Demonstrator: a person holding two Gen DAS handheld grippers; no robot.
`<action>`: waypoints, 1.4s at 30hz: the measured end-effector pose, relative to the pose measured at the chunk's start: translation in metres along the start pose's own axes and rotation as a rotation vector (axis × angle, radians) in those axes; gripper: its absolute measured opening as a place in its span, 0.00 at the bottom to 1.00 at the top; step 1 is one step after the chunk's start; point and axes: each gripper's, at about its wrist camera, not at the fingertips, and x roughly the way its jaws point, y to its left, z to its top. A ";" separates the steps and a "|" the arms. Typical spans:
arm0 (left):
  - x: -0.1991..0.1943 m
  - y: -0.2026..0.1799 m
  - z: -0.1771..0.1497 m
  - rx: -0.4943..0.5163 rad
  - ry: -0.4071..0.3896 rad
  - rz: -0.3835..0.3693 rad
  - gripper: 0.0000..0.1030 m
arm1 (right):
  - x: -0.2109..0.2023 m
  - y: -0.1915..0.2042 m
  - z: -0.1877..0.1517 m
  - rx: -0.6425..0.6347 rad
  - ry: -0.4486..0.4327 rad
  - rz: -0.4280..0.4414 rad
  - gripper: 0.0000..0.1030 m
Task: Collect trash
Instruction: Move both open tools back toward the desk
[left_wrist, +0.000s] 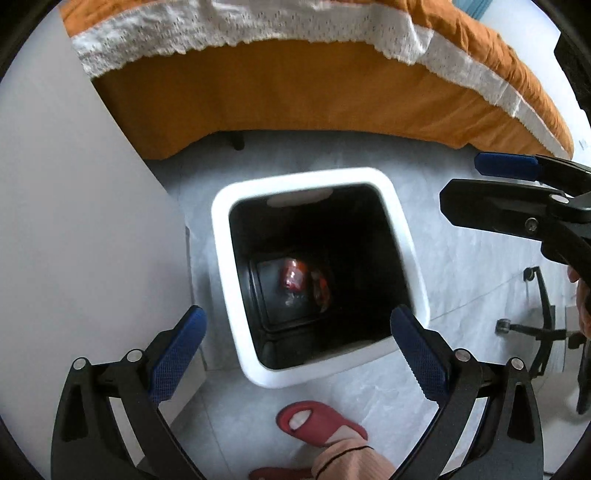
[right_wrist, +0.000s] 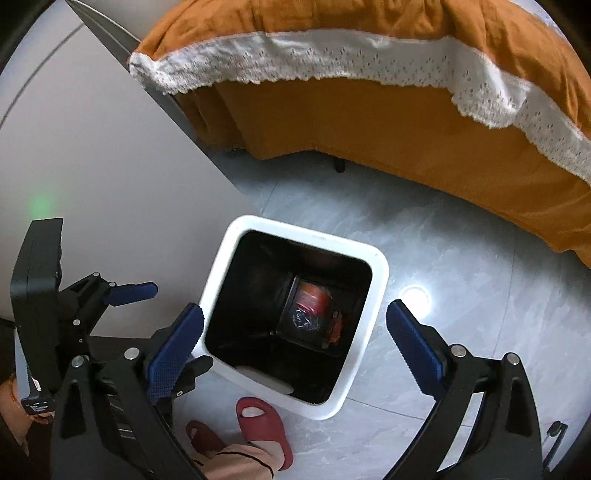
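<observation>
A white-rimmed trash bin with a black inside stands on the grey floor; it also shows in the right wrist view. Red and clear trash lies at its bottom, also seen from the right wrist. My left gripper is open and empty, held above the bin's near rim. My right gripper is open and empty above the bin. The right gripper shows at the right edge of the left wrist view. The left gripper shows at the left of the right wrist view.
A bed with an orange cover and white lace trim stands behind the bin. A white cabinet side is to the left. My feet in red slippers stand before the bin. A chair base with castors is at the right.
</observation>
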 end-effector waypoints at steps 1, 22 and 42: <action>-0.008 -0.002 0.003 -0.006 -0.003 0.000 0.95 | -0.005 0.001 0.002 0.001 -0.002 0.000 0.96; -0.257 -0.043 0.040 -0.028 -0.244 0.017 0.95 | -0.240 0.071 0.043 -0.020 -0.236 0.000 0.96; -0.533 0.043 -0.049 -0.327 -0.588 0.398 0.95 | -0.378 0.298 0.088 -0.408 -0.428 0.317 0.96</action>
